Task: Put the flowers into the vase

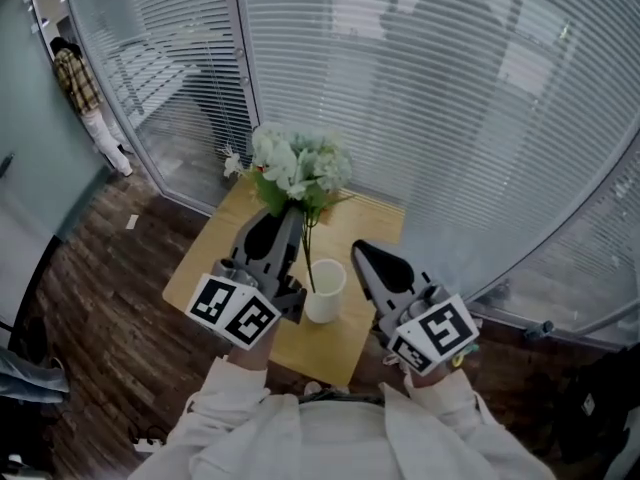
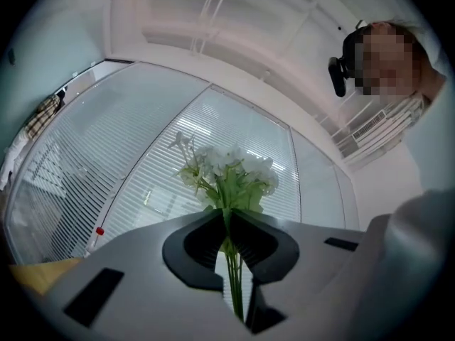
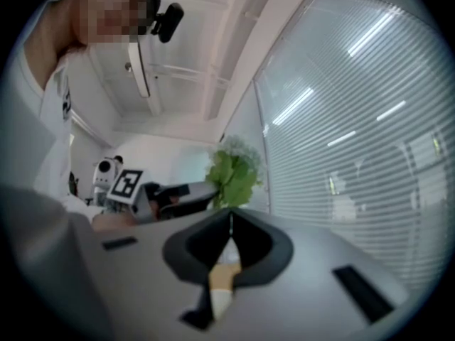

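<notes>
In the head view, the left gripper (image 1: 292, 208) sits centre-left, holding the flowers (image 1: 300, 166) upright over the wooden worktop (image 1: 375, 226). Their thin stems (image 1: 308, 253) hang down toward the white vase (image 1: 325, 290), which stands on the worktop at mid-frame. The stem ends seem level with its left rim, though I cannot tell whether they are inside or beside it. The right gripper (image 1: 358, 250) hovers just right of the vase.

In the left gripper view, the jaws pinch the green stems, with the blooms above at centre.

In the right gripper view, the jaws are pressed together with nothing in them, and the bouquet shows beyond, upper centre.

The step in hand looks like carrying the flowers to the vase. The next move calls for centring the stem ends over the mouth, lowering straight down, then letting go.
</notes>
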The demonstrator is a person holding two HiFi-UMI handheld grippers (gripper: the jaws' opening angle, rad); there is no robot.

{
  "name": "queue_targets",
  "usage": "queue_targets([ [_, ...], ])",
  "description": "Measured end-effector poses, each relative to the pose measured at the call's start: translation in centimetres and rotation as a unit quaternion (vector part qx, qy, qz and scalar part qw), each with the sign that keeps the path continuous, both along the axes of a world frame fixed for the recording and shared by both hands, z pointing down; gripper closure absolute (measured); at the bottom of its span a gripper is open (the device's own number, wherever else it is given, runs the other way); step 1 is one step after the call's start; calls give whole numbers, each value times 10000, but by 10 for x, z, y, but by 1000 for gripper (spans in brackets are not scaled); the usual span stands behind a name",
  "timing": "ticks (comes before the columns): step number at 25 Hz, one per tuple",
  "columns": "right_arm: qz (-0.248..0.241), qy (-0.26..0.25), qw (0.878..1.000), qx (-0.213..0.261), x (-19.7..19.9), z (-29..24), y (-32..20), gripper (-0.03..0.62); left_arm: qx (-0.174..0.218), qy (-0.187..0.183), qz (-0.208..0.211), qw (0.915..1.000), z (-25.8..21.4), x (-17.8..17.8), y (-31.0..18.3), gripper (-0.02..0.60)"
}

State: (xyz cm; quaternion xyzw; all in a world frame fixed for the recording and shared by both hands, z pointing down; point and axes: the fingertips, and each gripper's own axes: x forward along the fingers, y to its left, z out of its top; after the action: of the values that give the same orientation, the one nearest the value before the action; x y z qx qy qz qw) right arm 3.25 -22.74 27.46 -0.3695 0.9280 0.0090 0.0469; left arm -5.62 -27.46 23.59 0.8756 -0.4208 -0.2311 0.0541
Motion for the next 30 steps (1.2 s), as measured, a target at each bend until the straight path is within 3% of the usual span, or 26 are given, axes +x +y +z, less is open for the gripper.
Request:
queue_targets([
  [3,73,-17,10000,-37,5,1,1,582,301,33,109,9995,-2,9,4,543],
  [7,116,-6,9999,-110,8,13,6,582,315,-65,145,9994,20,17,6,543],
  [10,143,33,9997,-198,9,17,6,581,145,-226,150,9995,38,20,2,543],
  [23,122,93,9983,-561,7,36,6,582,-524,-222,17,9984,73,17,2,541],
  [30,89,77,9974,-704,3,46,11,582,-749,-518,52,9958,92,23,14,541],
])
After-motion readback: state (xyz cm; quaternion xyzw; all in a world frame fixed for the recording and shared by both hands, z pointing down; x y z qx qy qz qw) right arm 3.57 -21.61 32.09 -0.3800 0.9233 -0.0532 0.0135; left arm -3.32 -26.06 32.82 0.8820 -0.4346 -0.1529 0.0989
